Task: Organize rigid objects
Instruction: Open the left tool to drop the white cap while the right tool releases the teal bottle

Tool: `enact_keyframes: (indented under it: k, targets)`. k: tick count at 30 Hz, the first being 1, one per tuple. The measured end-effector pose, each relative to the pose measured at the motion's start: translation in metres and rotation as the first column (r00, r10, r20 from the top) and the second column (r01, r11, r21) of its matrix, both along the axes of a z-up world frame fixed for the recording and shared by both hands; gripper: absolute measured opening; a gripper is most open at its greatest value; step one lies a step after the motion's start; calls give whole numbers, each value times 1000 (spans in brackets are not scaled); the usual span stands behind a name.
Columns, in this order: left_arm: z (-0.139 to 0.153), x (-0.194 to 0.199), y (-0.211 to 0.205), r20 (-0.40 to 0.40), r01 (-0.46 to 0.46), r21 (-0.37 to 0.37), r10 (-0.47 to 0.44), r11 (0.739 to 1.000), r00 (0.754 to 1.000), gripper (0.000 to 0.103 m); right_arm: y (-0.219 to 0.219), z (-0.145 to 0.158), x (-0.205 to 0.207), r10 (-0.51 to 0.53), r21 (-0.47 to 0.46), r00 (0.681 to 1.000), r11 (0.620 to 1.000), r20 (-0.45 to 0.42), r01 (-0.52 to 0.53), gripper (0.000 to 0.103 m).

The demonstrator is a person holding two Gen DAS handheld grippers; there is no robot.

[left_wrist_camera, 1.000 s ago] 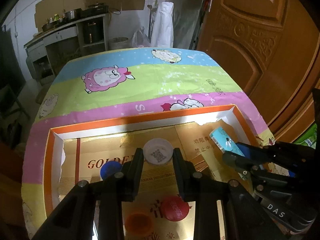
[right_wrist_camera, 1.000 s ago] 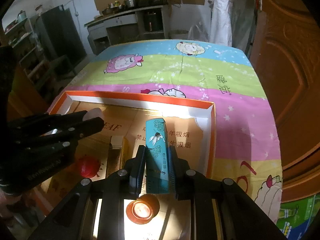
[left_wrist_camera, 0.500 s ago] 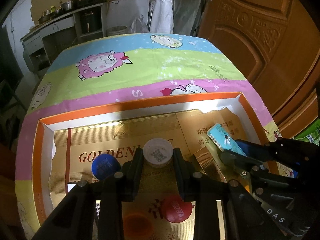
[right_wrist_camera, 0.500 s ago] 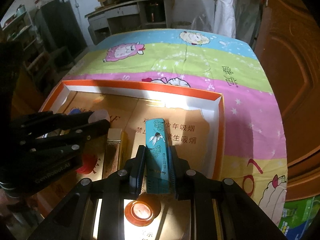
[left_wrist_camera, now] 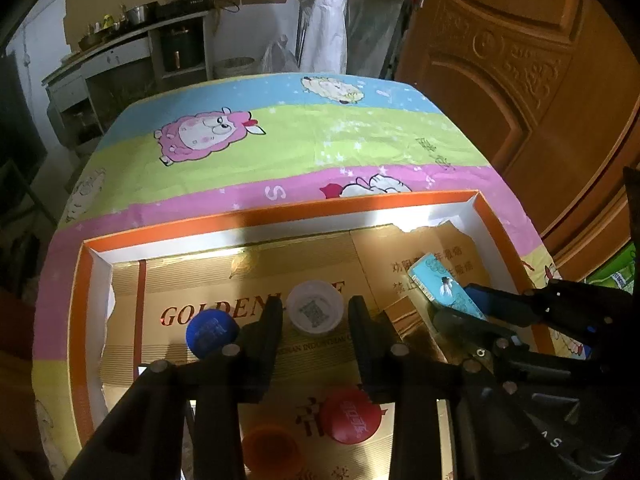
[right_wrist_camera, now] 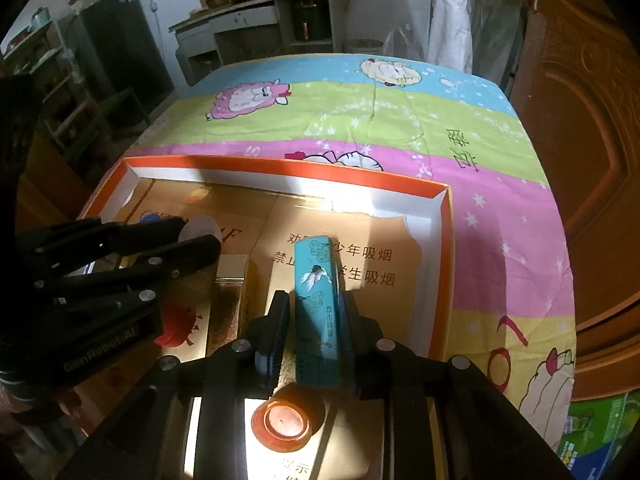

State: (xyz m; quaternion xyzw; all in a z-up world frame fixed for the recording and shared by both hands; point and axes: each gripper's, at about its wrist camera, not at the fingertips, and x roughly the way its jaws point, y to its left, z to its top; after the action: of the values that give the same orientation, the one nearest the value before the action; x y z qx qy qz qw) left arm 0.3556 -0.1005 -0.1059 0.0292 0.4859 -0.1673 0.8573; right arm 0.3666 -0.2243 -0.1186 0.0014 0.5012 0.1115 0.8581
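Cartoon-sheep cloth carries the orange tray (left_wrist_camera: 280,213); inside it, left gripper (left_wrist_camera: 316,316) is opening around the white cap (left_wrist_camera: 316,309), right gripper (right_wrist_camera: 314,314) opening off the teal box (right_wrist_camera: 316,280), to release both.

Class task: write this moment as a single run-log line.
left gripper: opening around white cap | right gripper: opening, teal box between fingers | both over orange tray
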Motion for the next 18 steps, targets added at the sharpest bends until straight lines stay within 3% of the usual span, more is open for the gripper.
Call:
enact_keyframes:
  k: [9, 18]
  targets:
    - [13, -7, 4, 32, -6, -5, 6, 1000, 999, 34, 0, 6, -8, -4, 9, 1000, 1000, 18, 4, 27]
    - [47, -32, 14, 87, -16, -55, 21, 998, 996, 34, 1, 25, -29, -16, 45, 999, 999, 51, 14, 27]
